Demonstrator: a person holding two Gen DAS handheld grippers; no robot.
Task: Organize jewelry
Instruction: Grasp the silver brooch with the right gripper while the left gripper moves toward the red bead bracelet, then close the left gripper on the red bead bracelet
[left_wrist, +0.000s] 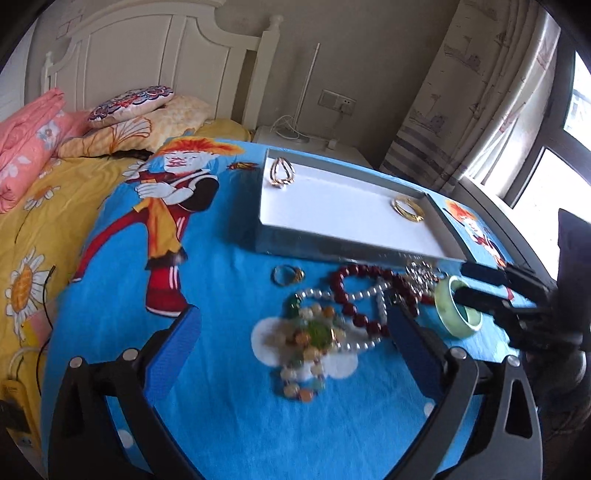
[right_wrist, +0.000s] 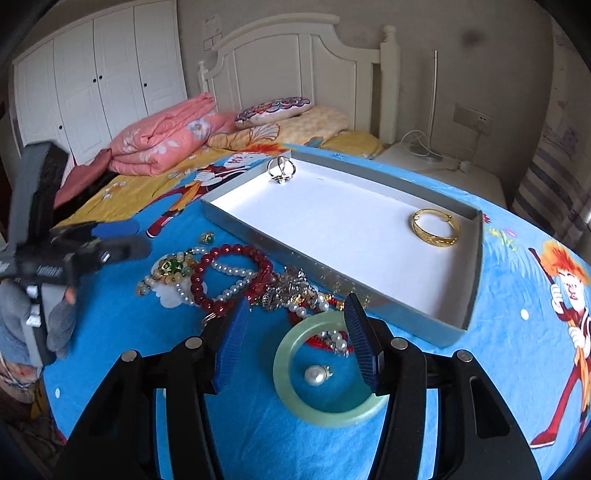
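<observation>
A grey tray (left_wrist: 332, 206) (right_wrist: 332, 221) with a white floor holds a silver ring piece (left_wrist: 282, 172) (right_wrist: 280, 170) and a gold bangle (left_wrist: 408, 208) (right_wrist: 436, 229). In front of it lies a jumble: red bead bracelet (left_wrist: 338, 291) (right_wrist: 195, 284), pearl strand (left_wrist: 321, 293), silver chain (right_wrist: 288, 288), gold ring (left_wrist: 288, 275). My left gripper (left_wrist: 291, 332) is wide open above a multicoloured bead bracelet (left_wrist: 310, 339) and touches nothing. My right gripper (right_wrist: 295, 332) (left_wrist: 460, 282) hovers half open over a jade bangle (right_wrist: 332, 402) (left_wrist: 458, 317), its pads not pressing on it. A pearl earring (right_wrist: 316, 374) lies inside the bangle.
Everything sits on a blue cartoon cloth (left_wrist: 229, 387) over a small table. Left of it and behind is a bed with a yellow duvet (left_wrist: 55, 206), a pink quilt (right_wrist: 162, 136) and pillows. A white nightstand (right_wrist: 436, 166), a curtain (left_wrist: 461, 110) and a window stand to the right.
</observation>
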